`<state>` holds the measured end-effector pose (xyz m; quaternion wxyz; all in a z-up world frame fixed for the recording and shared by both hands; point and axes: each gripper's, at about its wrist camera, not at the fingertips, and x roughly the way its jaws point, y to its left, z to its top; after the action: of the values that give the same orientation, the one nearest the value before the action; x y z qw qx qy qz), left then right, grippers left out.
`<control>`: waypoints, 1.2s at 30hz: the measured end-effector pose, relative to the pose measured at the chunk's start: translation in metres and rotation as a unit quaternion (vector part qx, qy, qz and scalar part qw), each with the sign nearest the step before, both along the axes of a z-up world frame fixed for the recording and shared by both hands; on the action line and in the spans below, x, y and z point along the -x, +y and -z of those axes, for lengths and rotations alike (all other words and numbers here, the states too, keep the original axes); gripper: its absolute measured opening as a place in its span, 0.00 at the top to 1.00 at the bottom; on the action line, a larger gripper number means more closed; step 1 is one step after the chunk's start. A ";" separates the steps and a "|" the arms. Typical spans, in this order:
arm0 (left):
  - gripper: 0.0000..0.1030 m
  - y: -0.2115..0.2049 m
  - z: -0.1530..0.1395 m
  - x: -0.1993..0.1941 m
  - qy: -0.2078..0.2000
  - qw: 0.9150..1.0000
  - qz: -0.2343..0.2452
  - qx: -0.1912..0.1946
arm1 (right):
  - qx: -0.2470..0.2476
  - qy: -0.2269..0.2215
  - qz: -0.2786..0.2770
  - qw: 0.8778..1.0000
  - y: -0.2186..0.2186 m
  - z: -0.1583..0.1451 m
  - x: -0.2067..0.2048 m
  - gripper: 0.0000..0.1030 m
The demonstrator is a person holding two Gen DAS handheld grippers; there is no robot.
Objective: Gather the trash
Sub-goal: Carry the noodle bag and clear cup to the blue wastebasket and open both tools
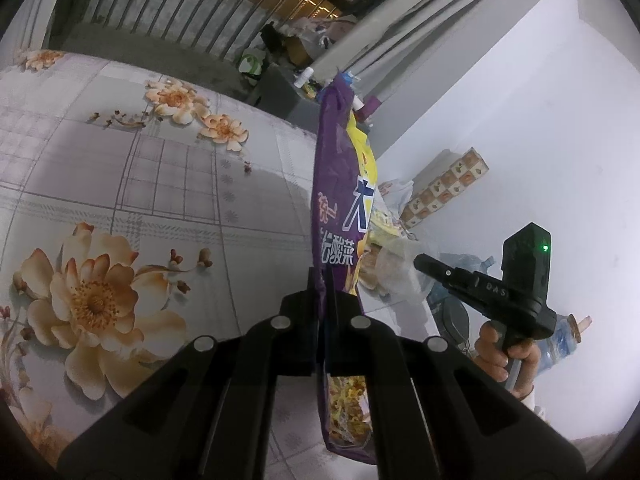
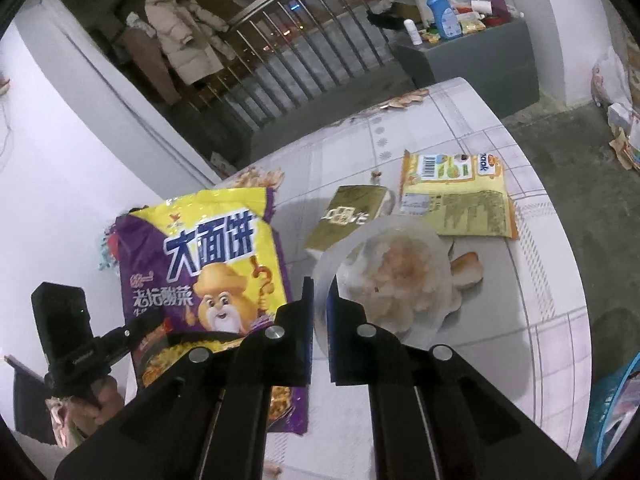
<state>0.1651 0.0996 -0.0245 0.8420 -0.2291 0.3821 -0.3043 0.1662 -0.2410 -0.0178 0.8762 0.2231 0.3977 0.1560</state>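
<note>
**Both grippers clamped on trash**

Your left gripper (image 1: 322, 292) pinches the purple noodle bag (image 1: 340, 184) edge-on at frame centre, holding it upright. Your right gripper (image 2: 319, 300) has closed onto the rim of the clear plastic tub (image 2: 384, 268). Two wrappers (image 2: 456, 200) lie upper right; the floral table (image 1: 160, 200) stretches bare leftward.

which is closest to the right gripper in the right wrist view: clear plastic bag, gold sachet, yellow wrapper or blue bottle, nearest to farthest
From the right gripper:
1. clear plastic bag, its edge between the fingertips
2. gold sachet, just beyond the bag on the table
3. yellow wrapper, farther back, to the right
4. blue bottle, far off on the grey cabinet
</note>
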 end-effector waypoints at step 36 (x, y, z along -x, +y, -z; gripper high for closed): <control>1.00 -0.490 0.020 0.079 0.051 0.885 0.448 -0.116 | -0.067 0.007 0.457 0.887 -0.267 0.022 0.308 0.94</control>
<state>0.0864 -0.3899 -0.0441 0.6164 0.0506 0.5187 -0.5902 -0.1413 -0.5076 -0.0395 0.8308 0.4392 0.2462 -0.2370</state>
